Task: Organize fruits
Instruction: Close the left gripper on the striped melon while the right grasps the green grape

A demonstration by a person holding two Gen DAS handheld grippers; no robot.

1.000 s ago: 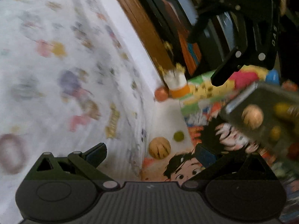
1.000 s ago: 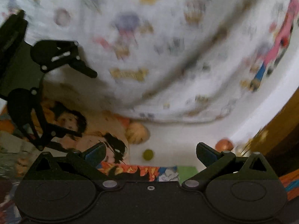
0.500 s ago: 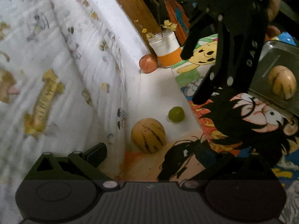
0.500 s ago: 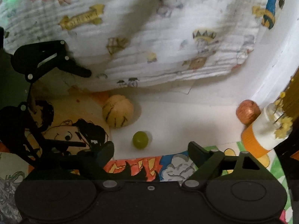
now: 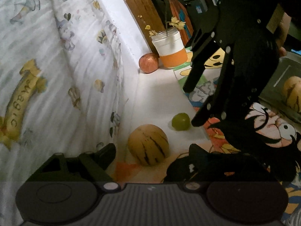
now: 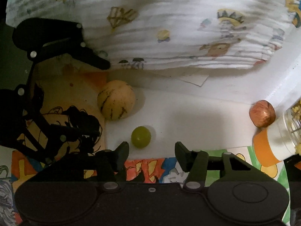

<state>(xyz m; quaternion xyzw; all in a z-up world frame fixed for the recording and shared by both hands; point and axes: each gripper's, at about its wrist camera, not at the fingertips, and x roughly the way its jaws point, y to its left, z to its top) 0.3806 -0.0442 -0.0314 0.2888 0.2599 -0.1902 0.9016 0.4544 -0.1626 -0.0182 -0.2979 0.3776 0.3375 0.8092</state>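
A tan striped melon (image 5: pixel 148 144) lies on the white surface, just ahead of my open, empty left gripper (image 5: pixel 152 151); it also shows in the right wrist view (image 6: pixel 116 100). A small green fruit (image 6: pixel 141 137) lies just ahead of my open, empty right gripper (image 6: pixel 152 150), nearer its left finger. It also shows in the left wrist view (image 5: pixel 180 121), beside the right gripper's lower finger (image 5: pixel 204 113). A red apple (image 5: pixel 148 62) sits by the far wall. A second striped melon (image 5: pixel 292 95) lies in a dark tray (image 5: pixel 276 79) at the right.
A white and orange cup (image 5: pixel 172 51) with yellow flowers stands next to the apple. A printed white cloth (image 5: pixel 56 75) rises along the left. A colourful cartoon mat (image 5: pixel 216 137) covers the surface to the right. A wooden edge (image 5: pixel 139 13) runs behind.
Both grippers have moved down and closer to the fruits. The right gripper's fingers have narrowed and now sit just behind the green fruit. The melon is nearer the left gripper.
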